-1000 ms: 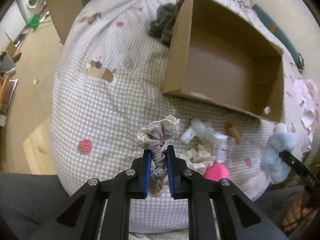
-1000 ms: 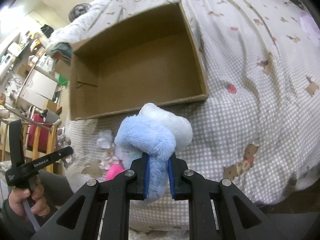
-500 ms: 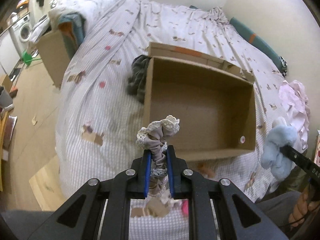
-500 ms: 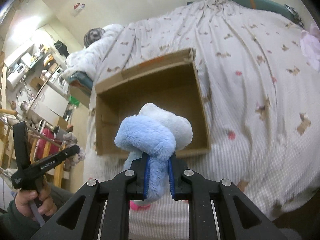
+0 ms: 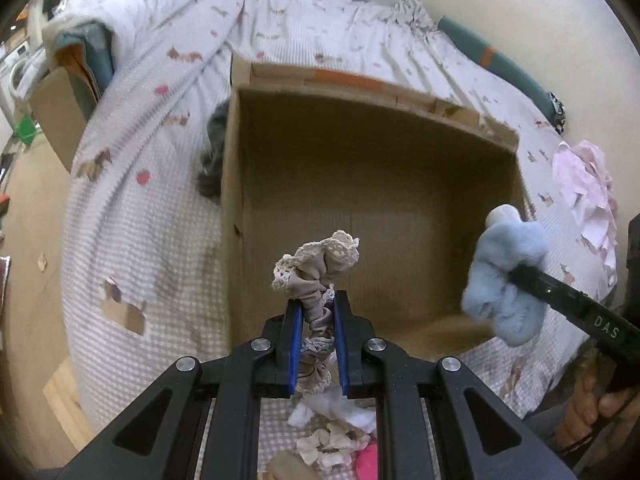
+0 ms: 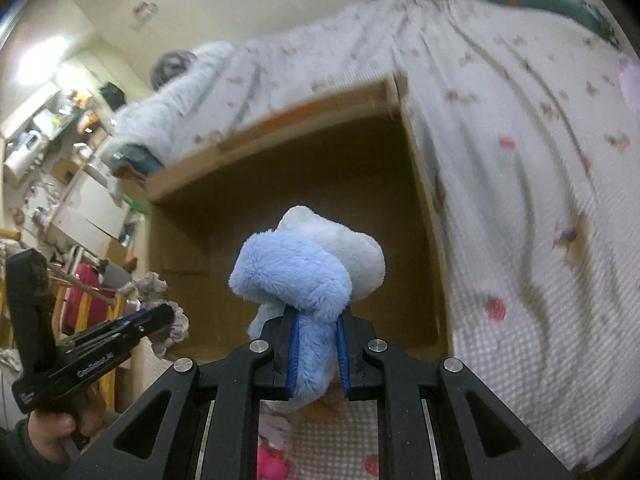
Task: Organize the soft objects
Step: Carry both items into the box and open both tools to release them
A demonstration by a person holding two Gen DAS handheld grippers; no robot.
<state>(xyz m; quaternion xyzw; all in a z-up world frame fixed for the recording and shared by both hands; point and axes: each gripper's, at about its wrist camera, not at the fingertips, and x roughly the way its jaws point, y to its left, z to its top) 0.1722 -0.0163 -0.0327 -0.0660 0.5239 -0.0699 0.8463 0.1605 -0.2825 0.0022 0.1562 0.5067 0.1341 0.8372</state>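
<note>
while both grippers hover over box [image 5: 360,184] — left [image 5: 316,312] pinching scrunchie [image 5: 316,264], right [image 6: 316,324] fluffy toy [image 6: 304,276].

Your left wrist camera looks forward and down along the left gripper [image 5: 316,316] from close above the near edge of the bed [image 5: 132,216], facing straight into the open cardboard box [image 5: 372,184], with your right gripper [image 5: 516,276] at its right edge. Your right wrist camera sits just as near, looking along the right gripper [image 6: 316,324] into the same box [image 6: 280,208] from slightly farther right, with the left gripper [image 6: 160,316] low on its left. Both views share the box interior and the bedspread around it.
</note>
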